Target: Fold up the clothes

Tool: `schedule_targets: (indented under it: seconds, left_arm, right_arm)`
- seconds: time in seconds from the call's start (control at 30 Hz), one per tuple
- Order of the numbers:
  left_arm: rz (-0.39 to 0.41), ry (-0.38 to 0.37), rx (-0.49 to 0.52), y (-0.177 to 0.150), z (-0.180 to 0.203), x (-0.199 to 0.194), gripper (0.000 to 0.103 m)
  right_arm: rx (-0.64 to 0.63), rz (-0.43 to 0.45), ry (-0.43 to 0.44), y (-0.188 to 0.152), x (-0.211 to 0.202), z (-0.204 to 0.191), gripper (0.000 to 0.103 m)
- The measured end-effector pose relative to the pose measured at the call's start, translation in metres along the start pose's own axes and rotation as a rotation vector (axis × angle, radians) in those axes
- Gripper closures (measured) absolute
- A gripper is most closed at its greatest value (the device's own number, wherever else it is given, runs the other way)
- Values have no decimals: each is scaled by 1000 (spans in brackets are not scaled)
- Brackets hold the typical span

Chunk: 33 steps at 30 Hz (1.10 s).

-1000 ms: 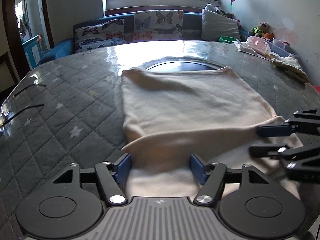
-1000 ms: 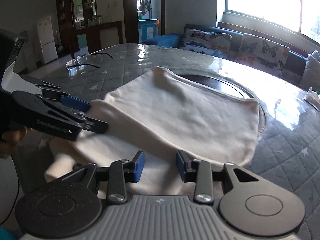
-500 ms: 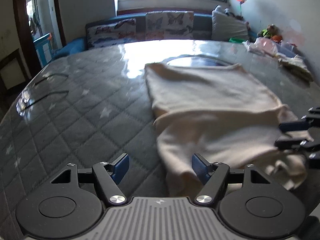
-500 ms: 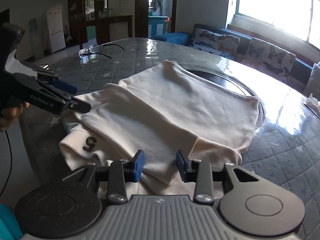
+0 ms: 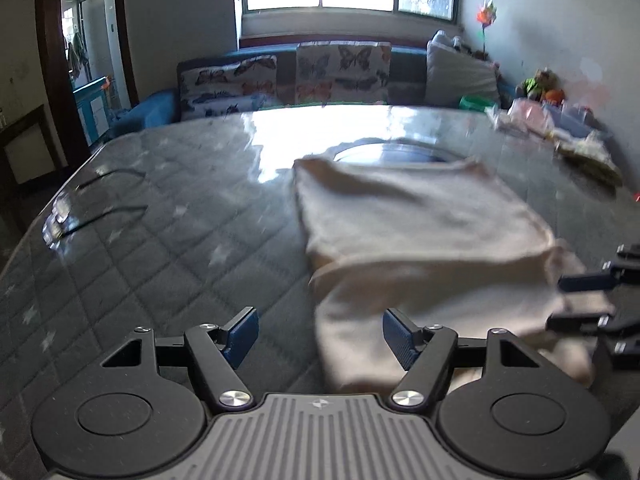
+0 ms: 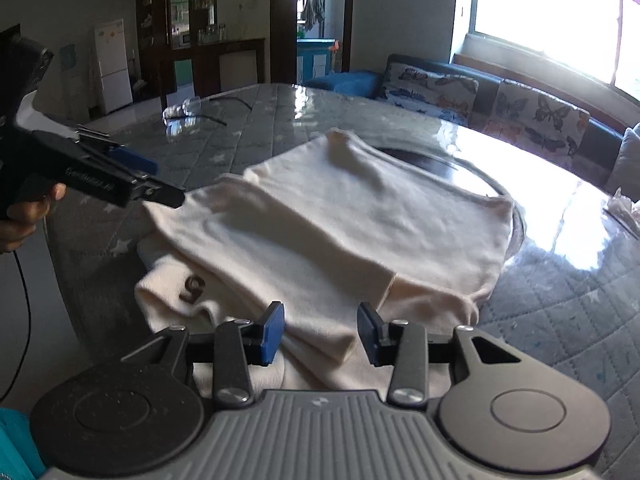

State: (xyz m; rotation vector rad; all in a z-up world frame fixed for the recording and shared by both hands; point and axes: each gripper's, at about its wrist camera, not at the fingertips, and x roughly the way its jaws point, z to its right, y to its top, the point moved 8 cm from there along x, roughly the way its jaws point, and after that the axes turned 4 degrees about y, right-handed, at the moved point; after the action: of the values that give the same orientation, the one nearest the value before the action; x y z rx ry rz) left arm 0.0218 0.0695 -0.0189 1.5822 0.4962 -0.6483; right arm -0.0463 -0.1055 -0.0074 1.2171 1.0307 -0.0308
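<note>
While the shirt [image 6: 328,232] lies partly folded on the table [image 5: 160,240], near edge bunched | left gripper [image 5: 318,334] spread, empty, at its left edge | right gripper [image 6: 318,334] spread, empty, over the near hem, nearer | long axis runs away from both.

Cream garment [image 6: 328,232] with dark numeral, grey star-quilted table cover [image 5: 160,240], butterfly-print cushions [image 5: 342,68], blue fingers [image 6: 270,338]

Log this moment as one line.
cream shirt: partly folded on table | left gripper: open, empty | right gripper: open, empty
</note>
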Motion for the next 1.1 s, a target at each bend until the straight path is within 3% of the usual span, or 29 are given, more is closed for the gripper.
schedule_targets:
  seconds: [0.1, 0.37, 0.57, 0.67, 0.9, 1.1]
  left_arm:
    - [17, -16, -22, 16, 5, 12, 45]
    - [-70, 29, -9, 14, 7, 58, 45]
    - [-35, -2, 37, 6, 5, 36, 43]
    - [10, -44, 115, -2, 11, 12, 43]
    - [118, -138, 346, -33, 31, -39, 41]
    - [159, -161, 539, -58, 61, -42, 41]
  right_arm:
    - [-2, 29, -7, 10, 0, 2, 63]
    - [28, 0, 12, 12, 29, 10, 62]
    - [-36, -15, 19, 11, 15, 8, 60]
    - [-108, -28, 7, 7, 0, 6, 52]
    - [-231, -74, 6, -12, -33, -8, 48]
    - [-282, -111, 0, -31, -37, -15, 47]
